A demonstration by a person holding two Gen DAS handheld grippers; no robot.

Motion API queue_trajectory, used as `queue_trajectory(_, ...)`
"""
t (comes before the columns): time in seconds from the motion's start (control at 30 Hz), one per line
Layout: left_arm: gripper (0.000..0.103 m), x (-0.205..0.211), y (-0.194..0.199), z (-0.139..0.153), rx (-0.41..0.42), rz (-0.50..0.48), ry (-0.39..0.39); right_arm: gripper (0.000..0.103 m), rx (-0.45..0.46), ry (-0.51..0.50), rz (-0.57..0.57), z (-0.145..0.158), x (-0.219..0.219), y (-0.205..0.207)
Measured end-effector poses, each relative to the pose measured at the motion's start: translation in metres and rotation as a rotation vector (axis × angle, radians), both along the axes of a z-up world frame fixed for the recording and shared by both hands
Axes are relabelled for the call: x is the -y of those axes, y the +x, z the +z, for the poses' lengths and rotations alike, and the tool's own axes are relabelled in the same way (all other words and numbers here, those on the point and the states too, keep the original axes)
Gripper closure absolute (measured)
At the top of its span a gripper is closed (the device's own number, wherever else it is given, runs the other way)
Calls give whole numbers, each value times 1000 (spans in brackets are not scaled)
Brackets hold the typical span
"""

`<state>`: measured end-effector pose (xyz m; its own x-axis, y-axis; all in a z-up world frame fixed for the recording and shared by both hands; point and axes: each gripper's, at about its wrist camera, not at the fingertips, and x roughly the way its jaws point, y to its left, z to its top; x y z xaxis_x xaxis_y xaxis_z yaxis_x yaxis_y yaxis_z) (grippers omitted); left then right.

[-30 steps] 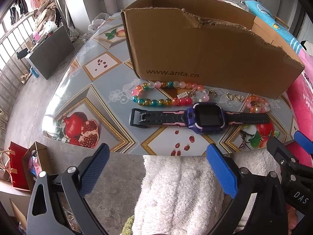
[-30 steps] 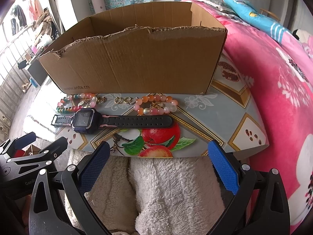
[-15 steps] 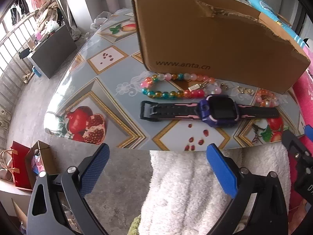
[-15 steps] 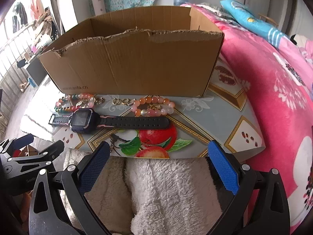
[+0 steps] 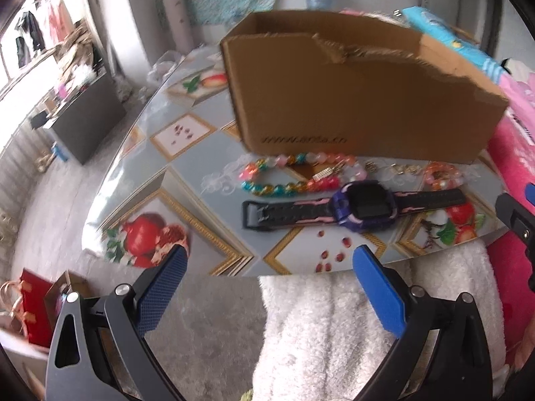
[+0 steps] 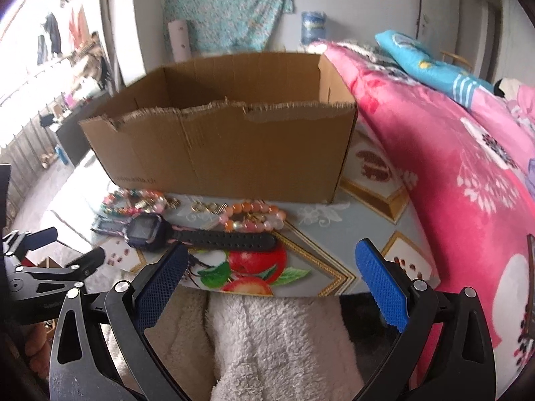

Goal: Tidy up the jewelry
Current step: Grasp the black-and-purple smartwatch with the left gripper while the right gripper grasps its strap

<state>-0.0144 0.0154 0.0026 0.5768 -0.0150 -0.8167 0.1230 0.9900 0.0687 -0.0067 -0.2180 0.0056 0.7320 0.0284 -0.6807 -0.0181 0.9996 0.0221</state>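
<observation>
Lay flat mid-frame on the table: watch (image 5: 361,205), purple case, dark screen up, black-and-pink strap stretched left to right. Just above, touching it, multicoloured bead bracelet (image 5: 294,175). At right, orange-pink bracelet (image 5: 443,175). Between these, small gold rings (image 6: 204,206). Behind all, open torn-rimmed cardboard box (image 5: 364,100), upright.

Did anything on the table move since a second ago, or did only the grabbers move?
Only the grabbers moved. The left gripper and right gripper both shifted a bit, still open and holding nothing. The watch, the bead bracelets and the box stayed exactly where they were.
</observation>
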Motion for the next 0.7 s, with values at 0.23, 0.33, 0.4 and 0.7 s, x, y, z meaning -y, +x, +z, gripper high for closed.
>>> queue_trajectory(0.23,6,-15,-2,8,51,-104,-202,7,65,-12,119,0,4,-12)
queue_trajectory(0.33,6,-22,-1,9,38,-102,-252,7,70,-29,163,-2,2,-15)
queue_trajectory(0.4,6,-27,0,6,26,-99,-290,7,64,-41,197,-4,-3,-13)
queue_trajectory(0.7,6,-38,2,-3,35,-85,-299,18,17,-30,415,-17,-48,14)
